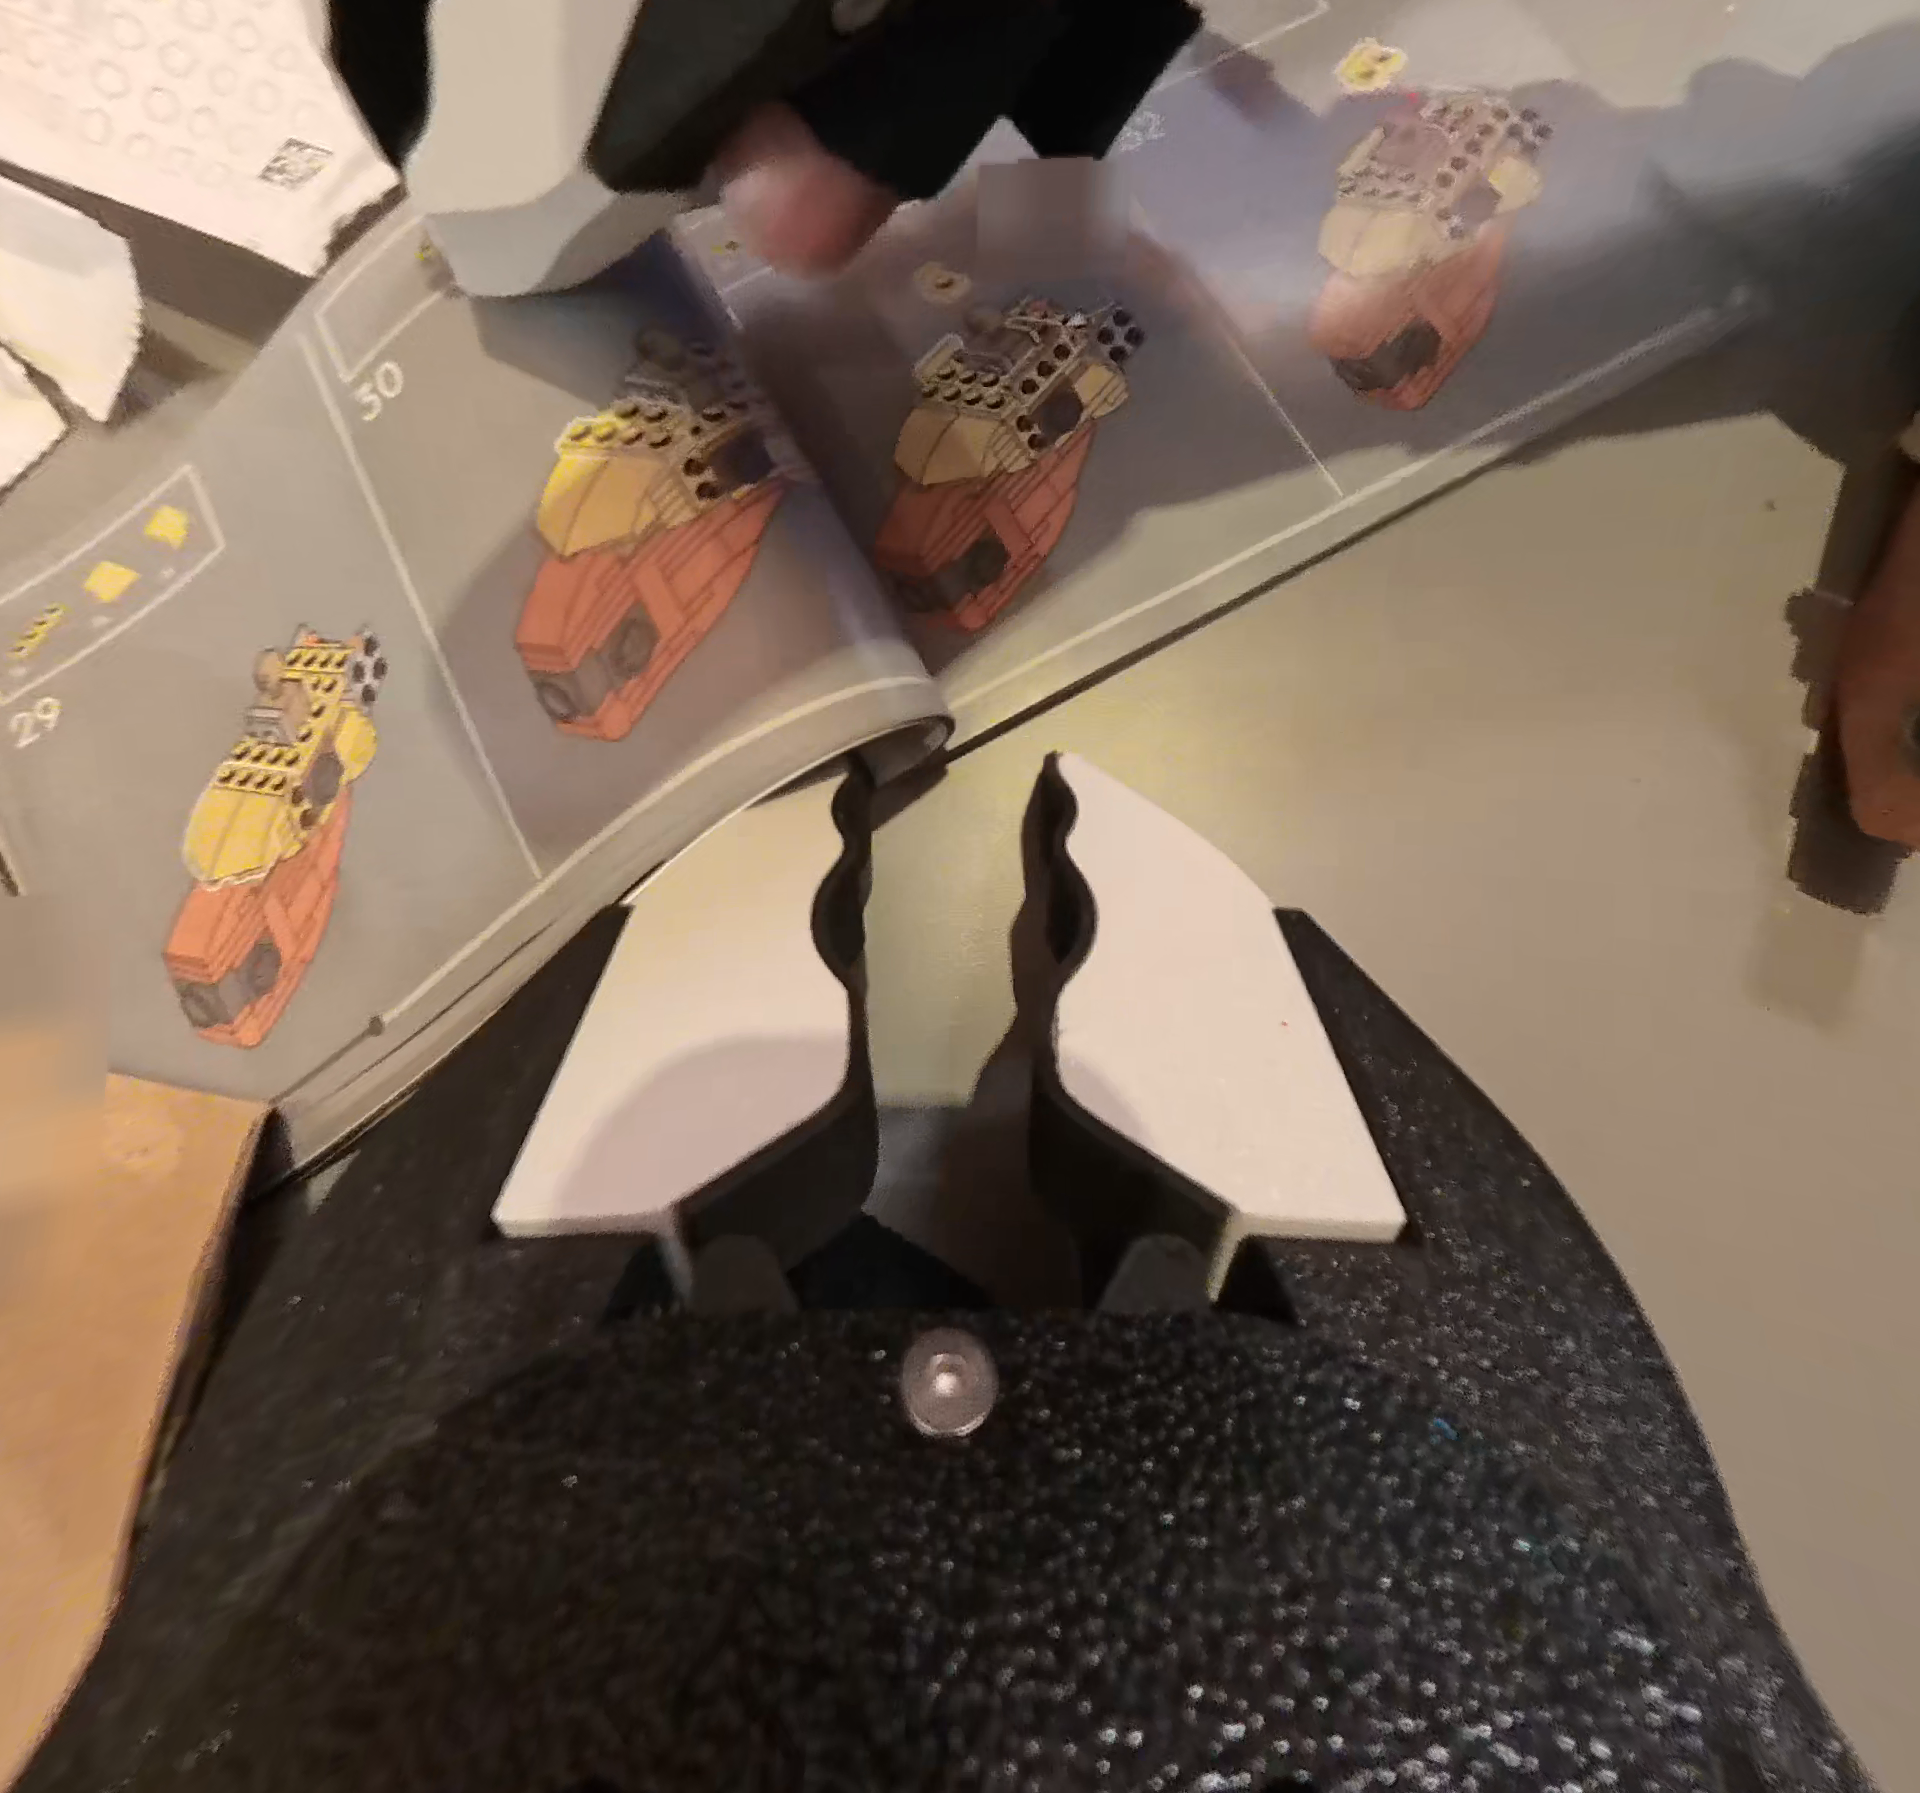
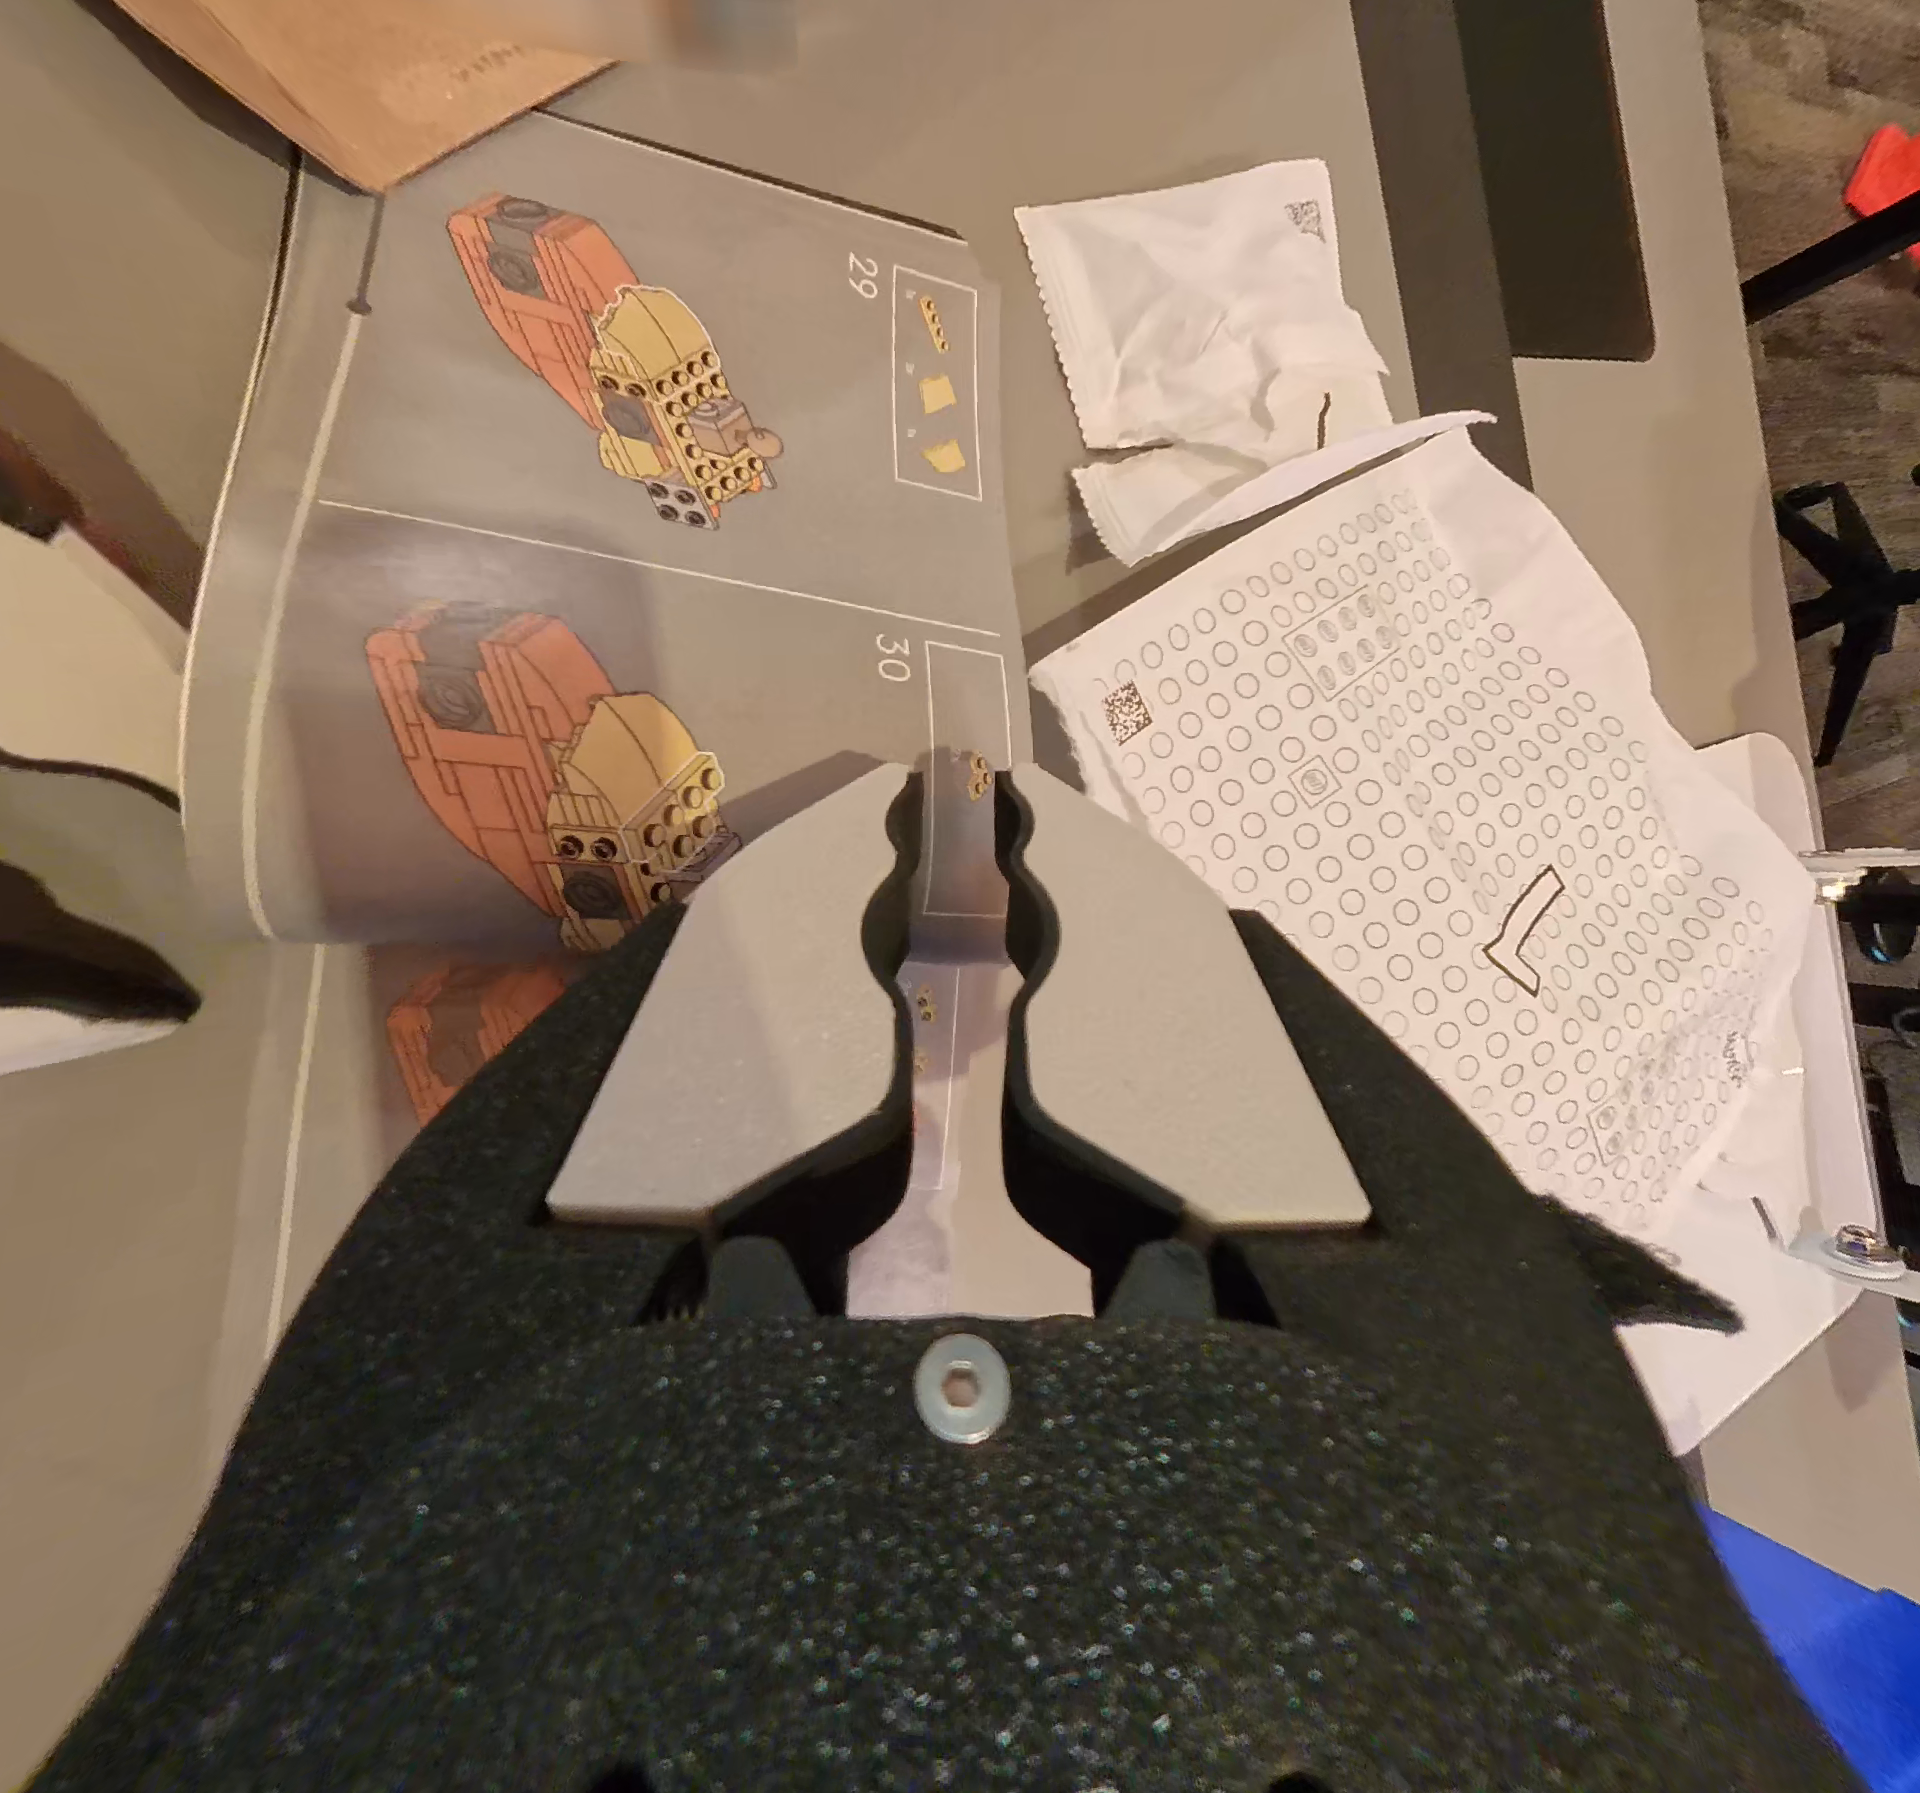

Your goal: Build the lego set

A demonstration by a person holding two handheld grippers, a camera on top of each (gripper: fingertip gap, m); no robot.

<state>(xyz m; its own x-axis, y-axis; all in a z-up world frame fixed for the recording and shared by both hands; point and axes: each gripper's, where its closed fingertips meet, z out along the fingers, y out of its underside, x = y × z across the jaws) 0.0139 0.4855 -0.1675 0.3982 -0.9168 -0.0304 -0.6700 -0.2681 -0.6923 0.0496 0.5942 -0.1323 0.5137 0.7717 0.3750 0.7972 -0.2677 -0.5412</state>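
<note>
Instruction booklet (image 1: 644, 538) open, printed; left gripper (image 1: 951, 787) parted, empty, at its lower edge; right gripper (image 2: 951, 787) parted above page; bare table (image 1: 1455, 756) lower right.

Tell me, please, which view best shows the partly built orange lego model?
The left wrist view: the orange lego model sits at the right edge, cropped and blurred. The right wrist view does not show it, only the instruction booklet and empty white bags.

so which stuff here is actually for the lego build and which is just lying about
For the build:
- open grey instruction booklet
- partly built brown lego model
- left gripper
- right gripper

Lying about:
- torn white paper bags
- brown cardboard box
- blue object at table edge
</note>
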